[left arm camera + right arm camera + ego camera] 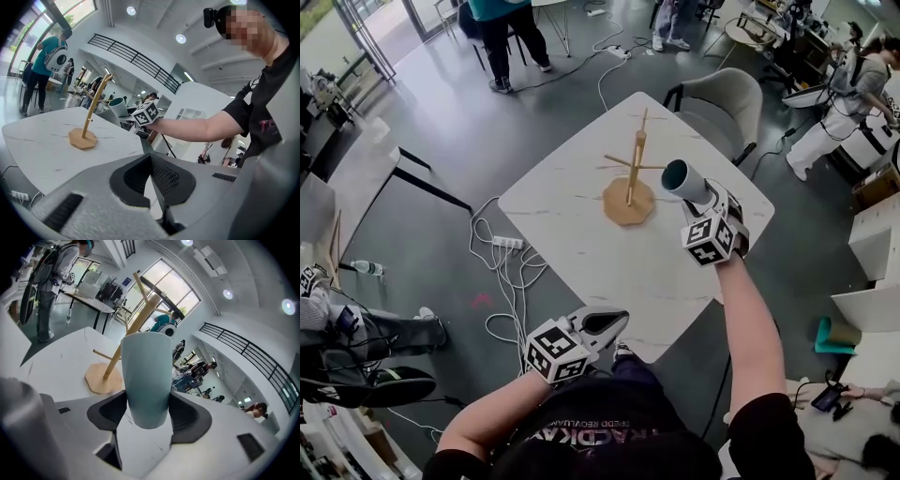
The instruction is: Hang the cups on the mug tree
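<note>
Right gripper (701, 195) (147, 414): clamped on pale teal cup (679, 177) (147, 376), mouth forward. Mug tree (630, 180) (110, 365): upright on white table (581, 258), just ahead of cup. Left gripper (607, 323) (151, 174): jaws together, nothing between, at table's near edge.

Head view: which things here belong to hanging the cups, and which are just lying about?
Job: cup, clamped in the right hand-held gripper; wooden mug tree, pegs bare; white table; left hand-held gripper, shut and empty.

Lying about: power strip and cables on the floor; grey chair beyond the table.
</note>
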Demonstrator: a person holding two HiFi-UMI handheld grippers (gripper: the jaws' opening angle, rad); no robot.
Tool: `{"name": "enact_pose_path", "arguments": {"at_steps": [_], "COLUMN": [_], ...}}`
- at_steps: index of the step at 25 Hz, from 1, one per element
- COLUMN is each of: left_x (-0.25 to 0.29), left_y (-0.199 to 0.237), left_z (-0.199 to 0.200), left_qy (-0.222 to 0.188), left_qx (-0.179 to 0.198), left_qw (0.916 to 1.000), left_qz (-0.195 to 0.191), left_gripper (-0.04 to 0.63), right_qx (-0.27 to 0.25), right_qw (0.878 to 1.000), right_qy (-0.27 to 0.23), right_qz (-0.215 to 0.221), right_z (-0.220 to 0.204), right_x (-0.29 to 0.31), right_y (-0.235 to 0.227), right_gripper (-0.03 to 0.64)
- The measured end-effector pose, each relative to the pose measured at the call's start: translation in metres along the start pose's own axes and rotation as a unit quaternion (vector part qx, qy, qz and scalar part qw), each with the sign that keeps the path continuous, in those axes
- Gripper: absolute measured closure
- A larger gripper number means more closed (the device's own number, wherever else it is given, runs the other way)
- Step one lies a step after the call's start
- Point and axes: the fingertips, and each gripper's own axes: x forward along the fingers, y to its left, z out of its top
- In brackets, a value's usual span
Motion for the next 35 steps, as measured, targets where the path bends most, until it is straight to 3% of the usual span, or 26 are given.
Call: {"name": "enact_pose_path", "arguments": {"at_steps": [7, 16, 26, 35], "left_x": [-0.003, -0.015, -0.023, -0.029], "left_y": [-0.007, -0.009, -0.008, -0.009], "left_z": [0.004, 0.006, 0.005, 0.003], "left_qy": [-0.005, -0.013, -0.023, -0.027], "left_qx": [0.008, 0.007, 0.007, 0.009], "left_qw": [0.9999, 0.9998, 0.9996, 0.9994], "left_qz": [-0.012, -0.014, -0.016, -0.022], "left_gripper": [0.598, 0.598, 0.598, 0.598], "right_qx": [-0.11, -0.203, -0.306, -0.394], "right_qw": [0.993, 0.976, 0.945, 0.905], "right_qy": [0.039, 0.074, 0.112, 0.16], "right_qz": [-0.007, -0.003, -0.011, -0.028], "right_z": [0.016, 0.027, 0.039, 0.046], "right_x": [0.001, 0.002, 0.0, 0.001], "right_y": [0.0, -0.002, -0.006, -0.009], "right_gripper": [0.336, 0.336, 0.336, 0.336]}}
